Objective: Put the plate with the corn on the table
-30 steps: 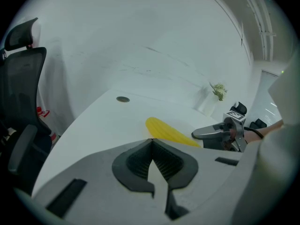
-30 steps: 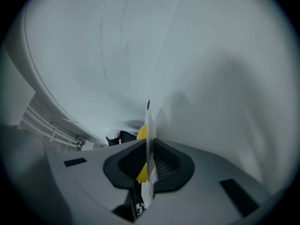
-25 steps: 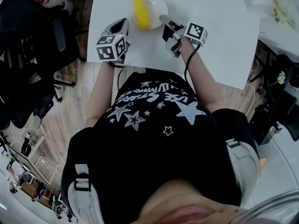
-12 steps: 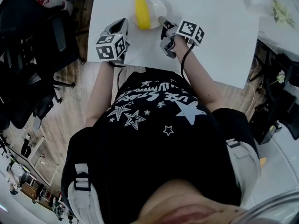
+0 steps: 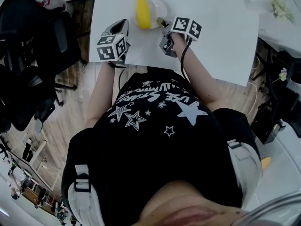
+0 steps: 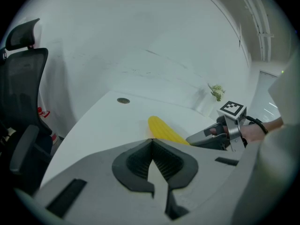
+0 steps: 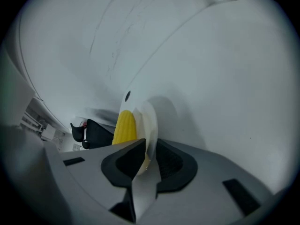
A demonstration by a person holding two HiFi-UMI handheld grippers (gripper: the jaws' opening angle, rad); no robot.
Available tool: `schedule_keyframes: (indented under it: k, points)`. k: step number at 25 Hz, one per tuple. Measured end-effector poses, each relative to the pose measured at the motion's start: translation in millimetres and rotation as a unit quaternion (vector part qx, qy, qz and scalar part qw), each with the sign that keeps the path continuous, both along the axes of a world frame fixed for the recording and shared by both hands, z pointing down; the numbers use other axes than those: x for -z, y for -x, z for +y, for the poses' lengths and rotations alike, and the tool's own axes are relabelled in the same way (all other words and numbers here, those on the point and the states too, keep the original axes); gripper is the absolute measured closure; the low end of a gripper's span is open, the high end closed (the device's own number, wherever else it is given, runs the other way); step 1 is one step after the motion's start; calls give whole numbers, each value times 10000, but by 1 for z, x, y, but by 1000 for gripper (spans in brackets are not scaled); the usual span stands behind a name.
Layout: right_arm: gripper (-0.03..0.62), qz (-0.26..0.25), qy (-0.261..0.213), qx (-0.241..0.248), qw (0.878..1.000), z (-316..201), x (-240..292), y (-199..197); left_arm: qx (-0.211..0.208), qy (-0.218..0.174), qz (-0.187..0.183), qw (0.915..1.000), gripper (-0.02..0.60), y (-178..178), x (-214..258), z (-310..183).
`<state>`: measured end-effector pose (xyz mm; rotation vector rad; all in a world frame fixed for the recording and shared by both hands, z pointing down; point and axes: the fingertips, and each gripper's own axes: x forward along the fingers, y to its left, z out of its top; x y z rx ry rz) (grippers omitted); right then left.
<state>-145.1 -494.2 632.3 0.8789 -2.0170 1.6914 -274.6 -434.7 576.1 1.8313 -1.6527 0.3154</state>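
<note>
Right gripper view is showing the right gripper [image 7: 147, 143], its jaws just opening, standing narrowly apart around the plate [image 7: 150, 118] rim. The plate is lying on the table [image 5: 221, 36], carrying the corn [image 5: 143, 12]. The left gripper [image 6: 152, 140] is sitting closed, empty.

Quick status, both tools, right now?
Left tool: closed, nothing in it.
Right tool: open, its jaws have just been opening; the plate rim sits between them.

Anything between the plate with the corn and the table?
Nothing visible: the plate with the corn looks set on the bare white table. The right gripper has just been opening its jaws, plate rim between them.
</note>
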Motion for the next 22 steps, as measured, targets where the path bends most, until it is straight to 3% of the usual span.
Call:
schedule_keyframes:
  k: [7, 11, 22]
  points:
    - [430, 115, -180, 76, 9997, 4, 9, 1, -18, -17, -34, 10000, 577, -4, 5, 14]
    - [406, 332, -395, 89, 9986, 2, 14, -1, -33, -29, -56, 10000, 577, -5, 9, 20]
    - [399, 502, -565, 112, 9971, 11, 20, -9, -46, -134, -85, 9999, 577, -1, 20, 34]
